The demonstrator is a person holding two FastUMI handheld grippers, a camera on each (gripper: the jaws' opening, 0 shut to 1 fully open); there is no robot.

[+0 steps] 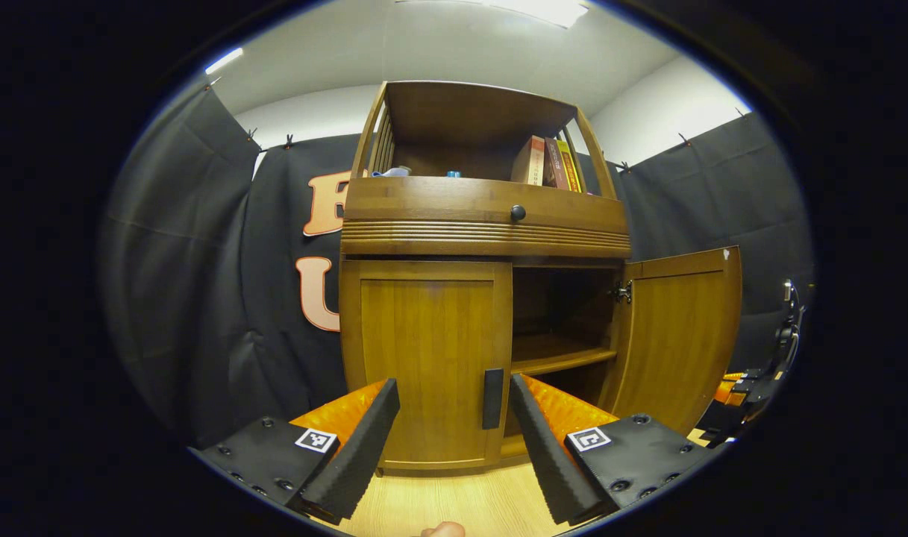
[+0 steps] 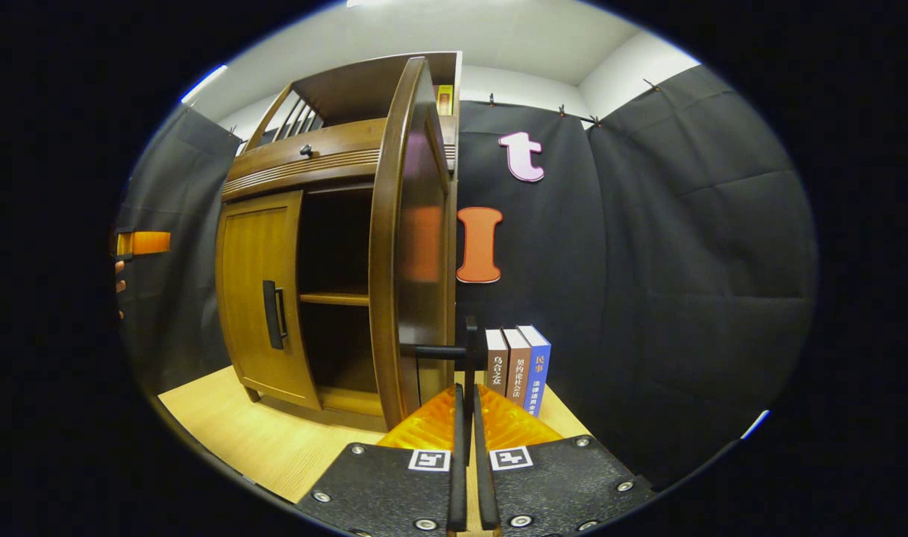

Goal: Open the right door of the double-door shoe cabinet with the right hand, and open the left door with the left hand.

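while left tongs [image 1: 454, 418] gape before the left door handle [image 1: 492, 398], right tongs [image 2: 467, 406] pinch the right door handle [image 2: 469, 350].

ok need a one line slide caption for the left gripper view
Left gripper, jaws open, lined up with the closed left door's handle; the cabinet's right door already stands open.

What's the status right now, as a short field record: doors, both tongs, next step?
right door: swung open
left door: closed
right tongs: closed on the right door handle
left tongs: open, lined up on the left door handle, not touching
inside: shelf visible, looks bare
next step: probably close left tongs on handle and pull
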